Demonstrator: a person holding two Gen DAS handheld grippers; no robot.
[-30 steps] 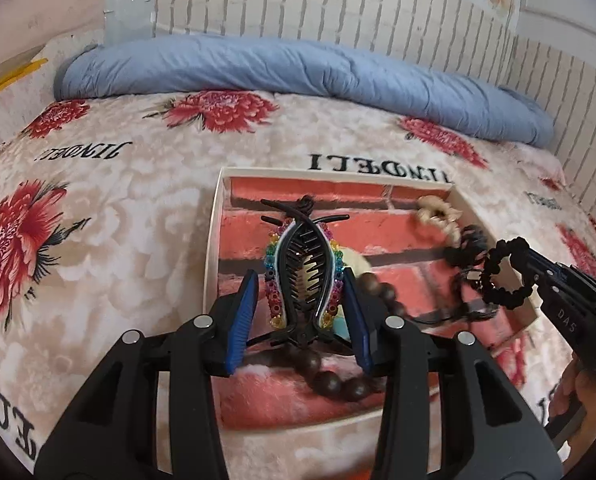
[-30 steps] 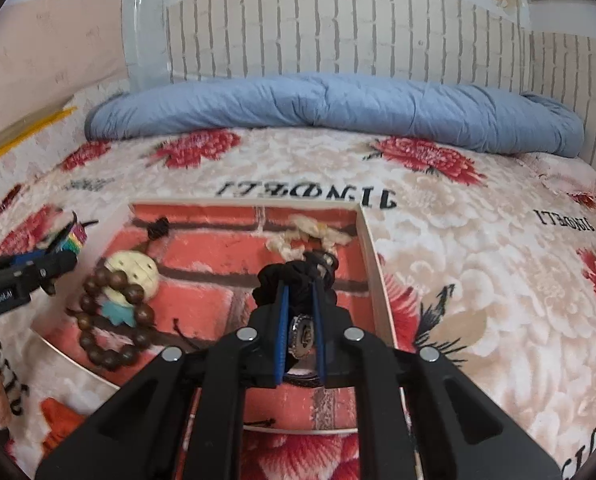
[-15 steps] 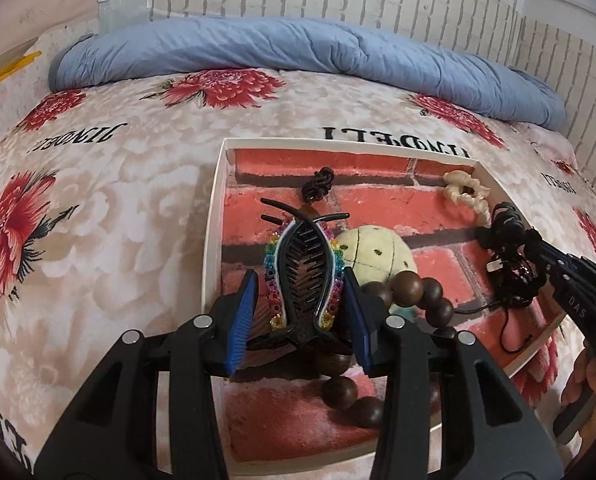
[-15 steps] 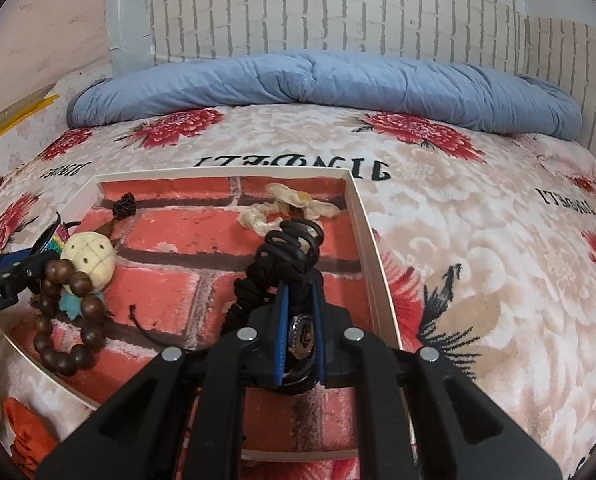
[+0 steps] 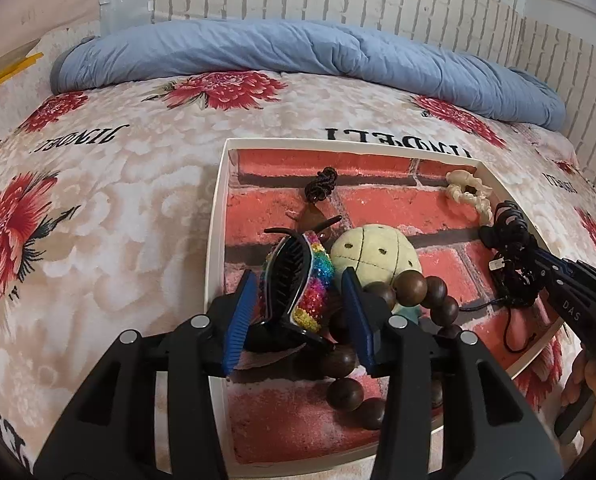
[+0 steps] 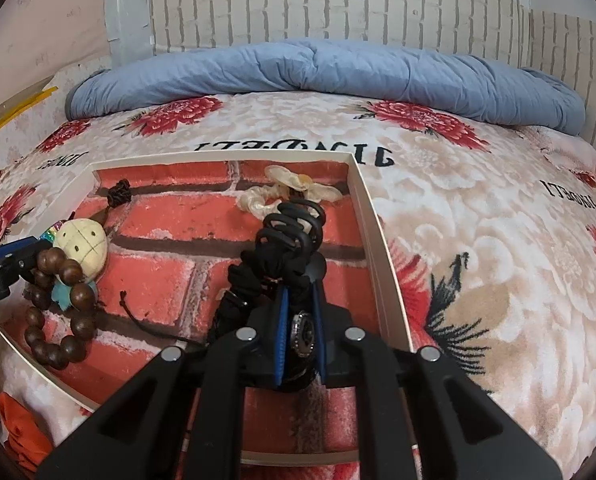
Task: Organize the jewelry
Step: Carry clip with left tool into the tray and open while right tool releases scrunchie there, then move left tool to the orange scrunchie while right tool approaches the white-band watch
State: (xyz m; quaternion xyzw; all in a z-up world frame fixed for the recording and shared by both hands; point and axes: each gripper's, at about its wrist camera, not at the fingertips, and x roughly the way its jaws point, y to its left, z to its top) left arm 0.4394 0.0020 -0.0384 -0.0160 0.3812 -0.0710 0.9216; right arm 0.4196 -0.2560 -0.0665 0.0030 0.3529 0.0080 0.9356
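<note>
Wooden beads (image 5: pixel 408 290) crowd hair claw (image 5: pixel 298 280).

Bed (image 6: pixel 478 248) with cream floral cover, red blooms and black lettering, rolled blue quilt (image 6: pixel 330 76) lying along its far edge by the wall, shallow white tray (image 6: pixel 372 232) resting flat on the cover

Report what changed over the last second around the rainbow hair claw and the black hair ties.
The left gripper opened, and the rainbow rhinestone hair claw now lies tipped in the brick-print tray. The right gripper lowered the bunch of black hair ties into the tray, still clamped. The wooden bead bracelet stayed.
</note>
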